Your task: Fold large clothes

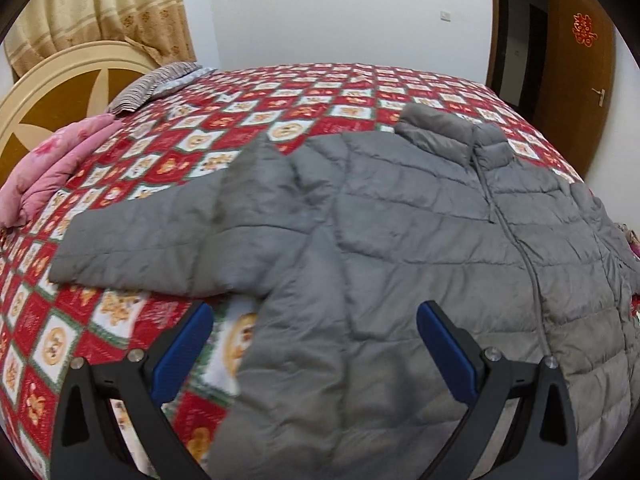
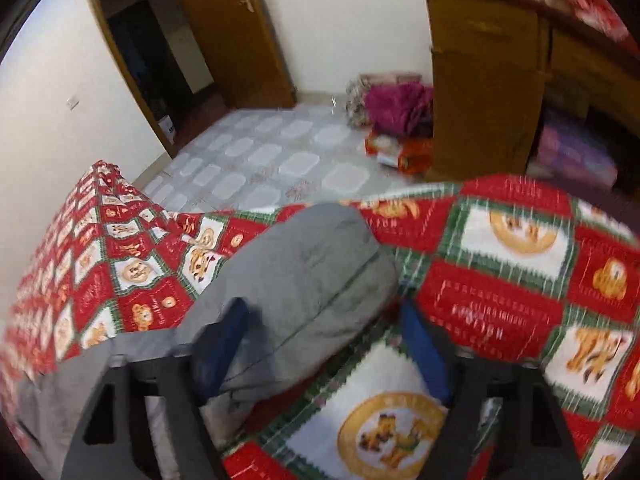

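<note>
A grey quilted puffer jacket [image 1: 400,232] lies spread flat, front up, on the red patterned bedspread [image 1: 248,112]. Its left sleeve [image 1: 152,240] stretches out to the left. My left gripper [image 1: 316,344] is open, just above the jacket's lower left side below the armpit, and holds nothing. In the right wrist view the other grey sleeve [image 2: 312,272] lies on the bedspread [image 2: 500,300] near the bed's edge. My right gripper [image 2: 324,344] is open, its blue fingers either side of that sleeve's end.
A pink quilt [image 1: 52,176] and a striped pillow [image 1: 148,84] lie by the headboard [image 1: 48,92]. Past the bed's edge are tiled floor [image 2: 272,152], a pile of clothes [image 2: 396,108], a wooden cabinet [image 2: 480,92] and an open door [image 2: 236,36].
</note>
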`<act>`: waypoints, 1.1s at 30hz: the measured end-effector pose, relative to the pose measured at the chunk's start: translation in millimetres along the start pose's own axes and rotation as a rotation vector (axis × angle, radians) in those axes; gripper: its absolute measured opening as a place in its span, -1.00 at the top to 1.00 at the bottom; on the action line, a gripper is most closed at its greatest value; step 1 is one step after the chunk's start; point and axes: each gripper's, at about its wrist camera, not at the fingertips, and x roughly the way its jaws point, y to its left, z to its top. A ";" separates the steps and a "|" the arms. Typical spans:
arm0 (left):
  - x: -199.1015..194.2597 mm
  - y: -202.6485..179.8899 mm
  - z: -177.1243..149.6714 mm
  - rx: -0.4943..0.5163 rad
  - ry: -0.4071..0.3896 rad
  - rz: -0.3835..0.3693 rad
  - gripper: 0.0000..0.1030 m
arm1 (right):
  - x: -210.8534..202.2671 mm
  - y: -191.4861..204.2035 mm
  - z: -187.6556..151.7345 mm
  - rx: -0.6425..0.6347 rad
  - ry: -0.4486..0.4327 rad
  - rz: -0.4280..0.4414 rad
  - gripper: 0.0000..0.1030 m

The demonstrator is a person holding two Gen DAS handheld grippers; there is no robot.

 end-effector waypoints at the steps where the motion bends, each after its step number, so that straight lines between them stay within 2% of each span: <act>1: 1.3 -3.0 -0.7 0.006 0.003 -0.002 -1.00 | 1.8 1.7 0.2 -0.029 -0.001 -0.021 0.14; 3: 2.8 -8.6 -4.0 0.026 0.010 -0.005 -1.00 | -0.3 4.5 1.0 -0.080 -0.015 -0.021 0.75; 4: 2.5 -10.4 -5.3 0.033 0.011 -0.004 -1.00 | -4.9 5.4 1.6 -0.091 -0.017 -0.001 0.81; 8: -1.8 -6.7 -12.2 0.040 0.013 -0.014 -1.00 | -53.4 28.6 1.1 -0.189 -0.123 0.043 0.89; 12: -7.4 0.8 -17.1 0.013 0.019 -0.025 -1.00 | -139.0 84.2 -12.9 -0.368 -0.248 0.179 0.91; 17: -26.6 13.3 -21.2 -0.004 -0.027 -0.015 -1.00 | -227.6 160.5 -57.9 -0.572 -0.315 0.351 0.91; 21: -37.9 27.7 -23.9 -0.018 -0.055 -0.015 -1.00 | -272.7 223.9 -116.0 -0.697 -0.280 0.511 0.91; 24: -41.0 43.2 -26.0 -0.040 -0.066 -0.014 -1.00 | -287.1 270.3 -166.9 -0.774 -0.227 0.611 0.91; 26: -40.9 52.5 -27.3 -0.056 -0.070 -0.008 -1.00 | -287.6 291.4 -198.2 -0.816 -0.200 0.648 0.91; 29: -37.4 65.5 -28.1 -0.080 -0.071 -0.002 -1.00 | -277.8 330.1 -253.1 -0.862 -0.092 0.723 0.91; 33: -30.3 78.2 -30.7 -0.098 -0.062 -0.002 -1.00 | -255.0 363.9 -313.1 -0.908 -0.003 0.753 0.91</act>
